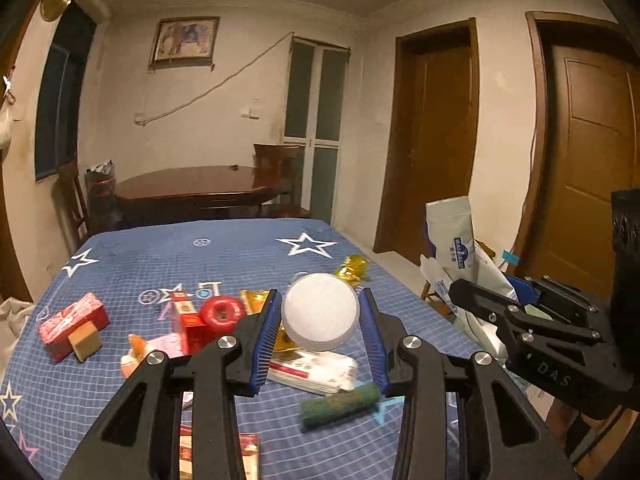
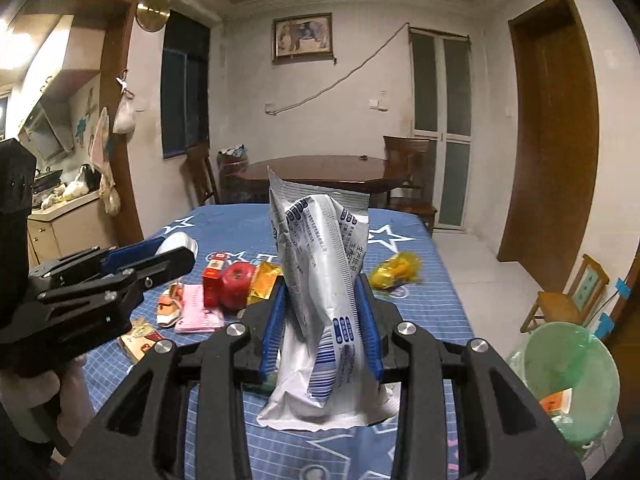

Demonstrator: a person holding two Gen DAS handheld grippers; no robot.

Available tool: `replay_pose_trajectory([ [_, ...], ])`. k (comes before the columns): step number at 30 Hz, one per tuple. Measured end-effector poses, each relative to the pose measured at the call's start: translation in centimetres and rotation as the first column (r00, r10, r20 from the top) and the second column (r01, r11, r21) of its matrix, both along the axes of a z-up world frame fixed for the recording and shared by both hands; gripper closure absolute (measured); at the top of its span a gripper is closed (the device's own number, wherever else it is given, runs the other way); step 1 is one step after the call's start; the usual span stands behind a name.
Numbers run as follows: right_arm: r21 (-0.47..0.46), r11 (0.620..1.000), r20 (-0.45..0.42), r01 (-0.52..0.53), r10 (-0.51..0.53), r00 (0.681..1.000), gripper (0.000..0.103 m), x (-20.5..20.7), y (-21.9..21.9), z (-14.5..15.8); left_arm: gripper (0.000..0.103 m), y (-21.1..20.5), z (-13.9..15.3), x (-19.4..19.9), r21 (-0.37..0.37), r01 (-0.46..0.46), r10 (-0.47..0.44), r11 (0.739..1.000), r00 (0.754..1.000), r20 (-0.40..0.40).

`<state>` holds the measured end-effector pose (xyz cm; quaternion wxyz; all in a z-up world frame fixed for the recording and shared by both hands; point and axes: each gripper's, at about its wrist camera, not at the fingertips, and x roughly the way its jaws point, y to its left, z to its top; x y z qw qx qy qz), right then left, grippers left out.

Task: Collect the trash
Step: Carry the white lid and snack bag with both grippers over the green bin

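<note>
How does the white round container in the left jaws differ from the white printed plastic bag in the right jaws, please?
The white round container is rigid, smooth and plain; the white printed plastic bag is soft, crumpled and covered in blue print. The container is squat and compact, while the bag stands tall above its jaws. Both are white, and each is clamped between blue pads, lifted above the blue star-patterned tablecloth.

The cup (image 1: pixel 320 312) is sitting between the left gripper (image 1: pixel 320 340) fingers, above the table (image 1: pixel 200 248). The bag (image 2: pixel 320 280) is standing between the right gripper (image 2: pixel 322 328) fingers. The bin (image 2: pixel 568 380) is standing right of the table.
</note>
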<state>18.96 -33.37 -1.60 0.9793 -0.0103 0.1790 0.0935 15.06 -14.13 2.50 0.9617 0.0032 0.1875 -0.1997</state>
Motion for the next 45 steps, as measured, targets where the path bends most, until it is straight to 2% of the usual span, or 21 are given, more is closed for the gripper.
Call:
replay_pose_trajectory([
  [14,-0.004,0.997,0.024,0.083,-0.083,0.996,0.071,-0.7,-4.7,0.8,0.062,-5.5,0.0,1.1,0.005,0.076,-0.076,0.997,0.997,0.002],
  [24,-0.01,0.988,-0.011,0.156,-0.156,0.988,0.071,-1.0,-9.4,0.8,0.062,-11.6,-0.2,2.6,0.011,0.171,-0.171,0.985,0.985,-0.019],
  [33,-0.003,0.967,-0.068,0.254,-0.254,0.965,0.071,-1.3,-15.0,0.5,0.062,-18.4,-0.9,5.0,0.016,0.274,-0.273,0.962,0.961,-0.051],
  [45,-0.019,0.928,-0.171,0.371,-0.368,0.914,0.07,-1.6,-22.3,-1.2,0.062,-27.6,-3.5,7.0,0.046,0.396,-0.389,0.917,0.915,-0.108],
])
